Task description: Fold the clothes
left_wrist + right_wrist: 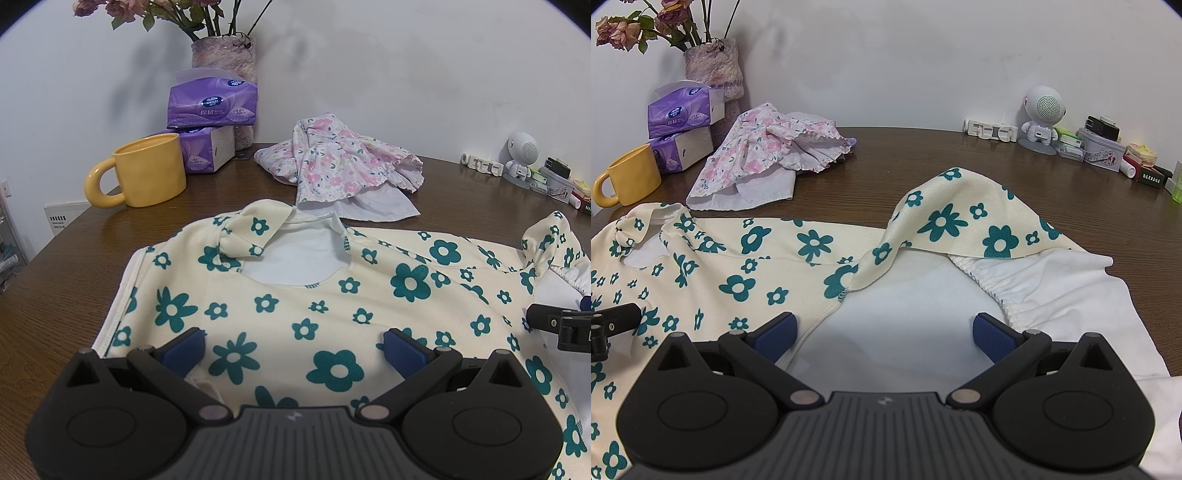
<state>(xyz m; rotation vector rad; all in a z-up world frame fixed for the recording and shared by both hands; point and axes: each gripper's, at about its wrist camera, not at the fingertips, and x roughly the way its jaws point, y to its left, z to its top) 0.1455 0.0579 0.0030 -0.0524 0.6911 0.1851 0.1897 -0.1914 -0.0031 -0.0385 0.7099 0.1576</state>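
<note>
A cream top with teal flowers [332,302] lies spread on the brown table [74,280], its neck opening toward the wall. My left gripper [294,349] hovers open over its front, nothing between the blue pads [184,347]. In the right wrist view the same top [757,266] has one sleeve [964,225] flipped over, showing the white lining [923,317]. My right gripper [884,338] stands open above that lining, holding nothing. Each gripper's black tip shows at the edge of the other view: right gripper [561,325], left gripper [613,325].
A crumpled pink floral garment [343,166] lies behind the top. At back left stand a yellow mug [147,173], purple tissue packs [210,103] and a flower vase [225,59]. A white robot figurine [1041,118] and small boxes [1104,147] line the back right.
</note>
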